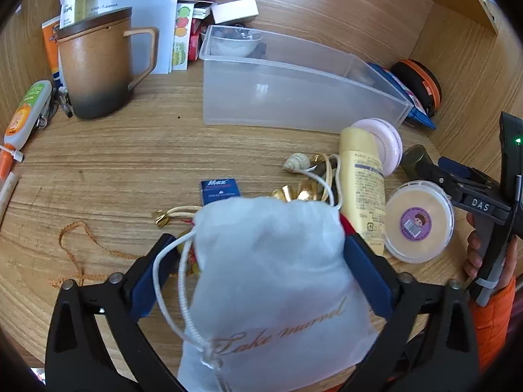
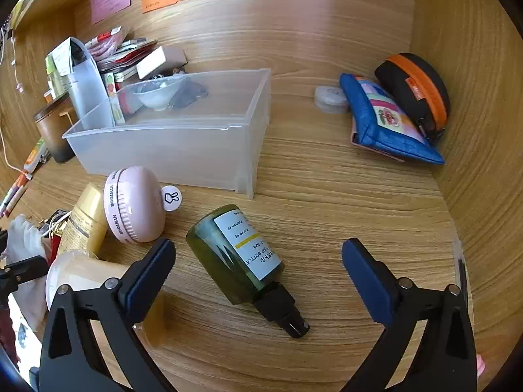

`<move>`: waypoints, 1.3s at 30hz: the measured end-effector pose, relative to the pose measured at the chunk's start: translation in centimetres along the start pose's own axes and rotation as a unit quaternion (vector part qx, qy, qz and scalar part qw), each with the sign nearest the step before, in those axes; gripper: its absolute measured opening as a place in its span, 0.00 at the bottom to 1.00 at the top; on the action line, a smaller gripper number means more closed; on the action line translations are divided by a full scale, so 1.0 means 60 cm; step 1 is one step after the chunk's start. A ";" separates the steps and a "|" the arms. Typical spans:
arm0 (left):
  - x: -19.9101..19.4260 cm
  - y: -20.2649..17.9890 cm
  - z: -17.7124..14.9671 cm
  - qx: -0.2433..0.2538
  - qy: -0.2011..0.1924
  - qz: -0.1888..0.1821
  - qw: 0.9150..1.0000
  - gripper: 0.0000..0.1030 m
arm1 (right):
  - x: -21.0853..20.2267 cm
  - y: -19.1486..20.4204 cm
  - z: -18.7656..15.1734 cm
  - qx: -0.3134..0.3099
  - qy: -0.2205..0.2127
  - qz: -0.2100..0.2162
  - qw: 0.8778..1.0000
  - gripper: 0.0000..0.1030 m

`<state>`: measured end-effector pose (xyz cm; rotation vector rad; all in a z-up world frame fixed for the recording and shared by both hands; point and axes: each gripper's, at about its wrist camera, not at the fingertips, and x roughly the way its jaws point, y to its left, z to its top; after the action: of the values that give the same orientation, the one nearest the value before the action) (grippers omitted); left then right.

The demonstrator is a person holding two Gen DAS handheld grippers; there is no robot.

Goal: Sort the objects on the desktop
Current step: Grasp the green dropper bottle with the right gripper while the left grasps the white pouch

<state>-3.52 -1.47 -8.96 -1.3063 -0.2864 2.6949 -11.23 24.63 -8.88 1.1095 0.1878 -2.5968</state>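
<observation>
My left gripper (image 1: pixel 261 254) is shut on a white drawstring pouch (image 1: pixel 271 281) with gold lettering, held above the wooden desk. A clear plastic bin (image 1: pixel 294 98) lies beyond it, also in the right wrist view (image 2: pixel 183 143). My right gripper (image 2: pixel 258 261) is open, its fingers on either side of a green pump bottle (image 2: pixel 238 254) lying on the desk. It shows at the right edge of the left wrist view (image 1: pixel 457 179). A yellow tube (image 1: pixel 361 183), pink round case (image 2: pixel 134 205) and round lidded tub (image 1: pixel 420 222) lie close together.
A brown mug (image 1: pixel 98 68) stands at back left with papers (image 1: pixel 137 3) behind it. A blue staple box (image 1: pixel 220 191), shell and gold trinkets (image 1: pixel 304 179) and orange cord (image 1: pixel 75 248) lie on the desk. A blue pouch (image 2: pixel 385 121) and black-orange case (image 2: pixel 415 91) rest against the right wall.
</observation>
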 end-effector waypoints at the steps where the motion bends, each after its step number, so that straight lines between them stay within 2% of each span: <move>1: 0.000 -0.001 0.002 0.002 -0.002 0.002 1.000 0.81 | 0.000 0.000 0.001 -0.002 0.000 0.000 1.000 0.90; 2: 0.001 -0.004 0.004 0.004 -0.001 0.001 1.000 0.75 | 0.000 0.000 0.003 -0.004 0.000 -0.001 1.000 0.87; 3: 0.002 -0.005 0.006 0.004 -0.002 -0.003 1.000 0.73 | 0.001 0.001 0.004 -0.009 0.001 -0.003 1.000 0.80; 6: 0.005 -0.004 0.011 -0.002 -0.004 -0.008 1.000 0.68 | 0.008 -0.002 0.005 -0.008 0.010 0.016 1.000 0.71; 8: 0.004 -0.003 0.012 -0.002 -0.006 -0.005 1.000 0.62 | 0.013 -0.004 0.006 -0.003 0.015 0.031 0.999 0.60; 10: 0.001 -0.006 0.016 0.001 -0.011 0.000 1.000 0.58 | 0.015 -0.007 0.007 0.000 0.016 0.035 0.999 0.43; 12: -0.003 -0.011 0.019 0.007 -0.016 0.006 1.000 0.54 | 0.018 -0.008 0.007 -0.001 0.017 0.038 0.999 0.38; 16: -0.013 -0.015 0.026 0.011 -0.025 0.011 1.000 0.48 | 0.019 -0.008 0.004 0.000 0.009 0.025 1.000 0.38; 20: -0.027 -0.020 0.033 0.014 -0.036 0.012 0.999 0.43 | 0.003 -0.009 0.007 -0.001 -0.015 0.014 1.000 0.37; 26: -0.047 -0.028 0.046 0.022 -0.058 0.014 0.998 0.37 | -0.027 -0.010 0.018 0.003 -0.040 0.017 0.999 0.37; 39: -0.098 -0.057 0.062 0.043 -0.100 0.002 0.994 0.34 | -0.087 0.004 0.033 0.004 -0.083 0.041 0.996 0.37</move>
<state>-2.68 0.27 -1.46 -1.0165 -0.1865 2.8106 -9.10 25.15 -3.74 0.8792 0.0921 -2.6017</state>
